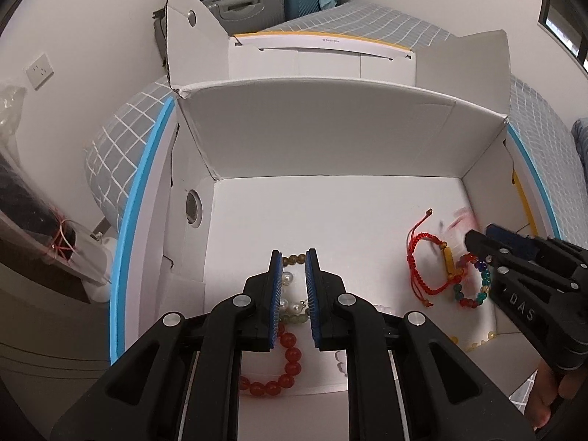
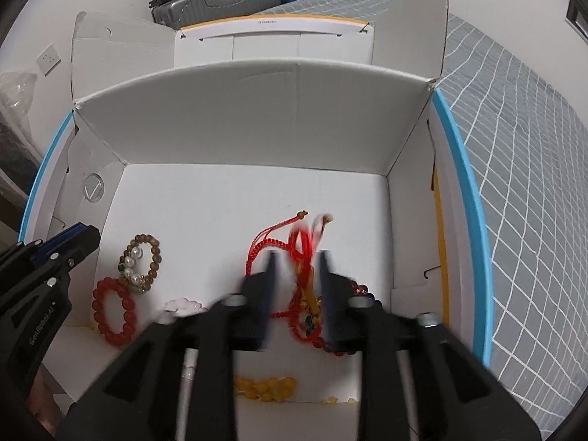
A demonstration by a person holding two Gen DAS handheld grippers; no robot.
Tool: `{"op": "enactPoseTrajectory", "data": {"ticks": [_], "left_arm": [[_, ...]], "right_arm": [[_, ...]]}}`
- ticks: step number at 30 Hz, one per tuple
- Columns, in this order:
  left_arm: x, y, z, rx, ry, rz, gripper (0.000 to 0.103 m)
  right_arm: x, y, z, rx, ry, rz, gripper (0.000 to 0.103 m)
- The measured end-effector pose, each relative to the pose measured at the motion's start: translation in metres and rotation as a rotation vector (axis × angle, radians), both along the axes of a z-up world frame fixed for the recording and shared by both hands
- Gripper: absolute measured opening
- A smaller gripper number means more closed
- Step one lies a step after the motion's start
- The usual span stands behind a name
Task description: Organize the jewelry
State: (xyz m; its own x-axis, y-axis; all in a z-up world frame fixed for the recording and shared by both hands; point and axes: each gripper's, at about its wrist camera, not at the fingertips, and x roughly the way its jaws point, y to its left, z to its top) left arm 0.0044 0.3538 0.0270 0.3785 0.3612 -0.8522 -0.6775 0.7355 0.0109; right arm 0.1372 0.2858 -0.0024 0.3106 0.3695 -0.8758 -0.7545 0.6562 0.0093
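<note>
Inside the white cardboard box [image 2: 257,121], the right gripper [image 2: 296,257] is hovering, jaws apart and blurred, over the red cord bracelet [image 1: 422,261], while the left gripper [image 1: 294,257] is waiting parted above the pearl bracelet [image 2: 134,268]; closing should follow only once one strand sits squarely between the pads.

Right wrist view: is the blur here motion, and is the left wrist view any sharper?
Right wrist view: the right tool and the red cord bracelet between its fingers are smeared, which looks like motion blur; the box wall stays crisp. Left wrist view: the left tool is sharp, with only a faint pink smear near the right tool's tip.
</note>
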Motion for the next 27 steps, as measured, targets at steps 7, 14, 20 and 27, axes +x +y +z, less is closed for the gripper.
{"op": "enactPoseTrajectory", "data": {"ticks": [7,14,20,27], "left_arm": [[-0.015,-0.003,0.016,0.011,-0.058,0.020,0.054],[-0.042,-0.015,0.037,0.032,-0.146,0.028,0.081],[-0.065,-0.034,0.053,0.081,-0.207,0.032,0.096],[-0.088,-0.051,0.057,0.103,-0.220,0.025,0.097]], "right_arm": [[-0.008,-0.010,0.027,0.077,-0.044,-0.007,0.075],[-0.019,-0.036,0.056,0.166,-0.105,-0.051,0.093],[-0.037,-0.060,0.068,0.213,-0.158,-0.072,0.095],[-0.068,-0.090,0.069,0.234,-0.209,-0.091,0.095]]}}
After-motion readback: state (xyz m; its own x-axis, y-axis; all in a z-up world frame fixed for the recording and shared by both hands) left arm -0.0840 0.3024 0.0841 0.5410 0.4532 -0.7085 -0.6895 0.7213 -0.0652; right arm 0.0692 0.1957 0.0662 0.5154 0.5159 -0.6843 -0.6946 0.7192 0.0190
